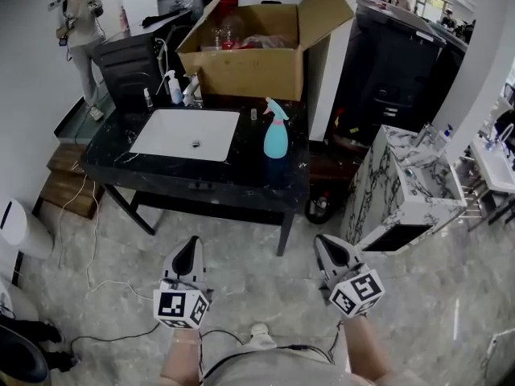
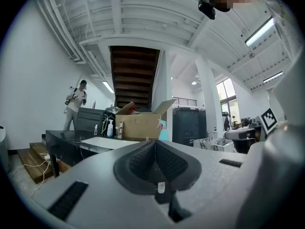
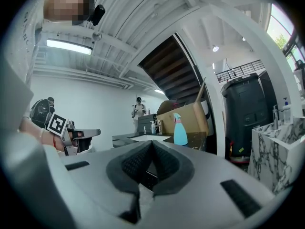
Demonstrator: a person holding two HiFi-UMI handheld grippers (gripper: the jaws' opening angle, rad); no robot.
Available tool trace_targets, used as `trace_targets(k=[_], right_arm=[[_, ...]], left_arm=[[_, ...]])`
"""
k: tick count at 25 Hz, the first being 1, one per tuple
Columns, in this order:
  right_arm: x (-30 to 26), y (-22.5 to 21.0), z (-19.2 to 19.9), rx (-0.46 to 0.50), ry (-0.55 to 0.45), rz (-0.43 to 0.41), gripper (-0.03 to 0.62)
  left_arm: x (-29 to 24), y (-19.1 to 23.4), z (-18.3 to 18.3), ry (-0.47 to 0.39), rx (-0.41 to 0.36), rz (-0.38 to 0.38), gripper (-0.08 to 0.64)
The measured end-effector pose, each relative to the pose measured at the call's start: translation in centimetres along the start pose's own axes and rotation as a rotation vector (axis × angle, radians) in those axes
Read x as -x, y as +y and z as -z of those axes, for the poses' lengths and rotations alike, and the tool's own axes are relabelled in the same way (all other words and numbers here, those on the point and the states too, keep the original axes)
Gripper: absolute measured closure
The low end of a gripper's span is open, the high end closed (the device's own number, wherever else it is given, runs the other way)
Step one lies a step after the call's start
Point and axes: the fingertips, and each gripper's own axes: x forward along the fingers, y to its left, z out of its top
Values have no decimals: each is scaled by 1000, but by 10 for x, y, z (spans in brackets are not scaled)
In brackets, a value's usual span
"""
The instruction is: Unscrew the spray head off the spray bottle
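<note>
A light blue spray bottle [image 1: 275, 133] with a teal spray head [image 1: 275, 111] stands upright on the black counter [image 1: 241, 171], right of the white sink [image 1: 187, 133]. The spray bottle [image 3: 180, 130] also shows far off in the right gripper view, and the spray bottle [image 2: 164, 130] peeks beside the box in the left gripper view. My left gripper [image 1: 188, 251] and right gripper [image 1: 329, 246] hover over the floor well in front of the counter. Both are shut with nothing between their jaws.
An open cardboard box [image 1: 249, 51] sits behind the bottle, next to a faucet [image 1: 191, 91] and a white pump bottle [image 1: 174, 88]. A marble-patterned cabinet [image 1: 402, 187] stands at the right. A person [image 1: 80, 30] stands at the far left. Cables [image 1: 88, 272] lie on the floor.
</note>
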Motion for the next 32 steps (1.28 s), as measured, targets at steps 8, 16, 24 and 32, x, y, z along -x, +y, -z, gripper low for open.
trace_targets(k=[8,16,24,32], right_arm=[[-22,-22,10,-22,16,37,588],[-57,-41,9,-42,20,33,588],[-117,-78,-5,-18,18,-13,588],[-177,-112,-8,-12,46,-70,588]], left_arm=[[-29,4,24,40,30,39,554],[-71,-4,29,53,38,93,554],[-141,-3,21,35,35,121,554],[-208,-3,22,43,38,140,554]])
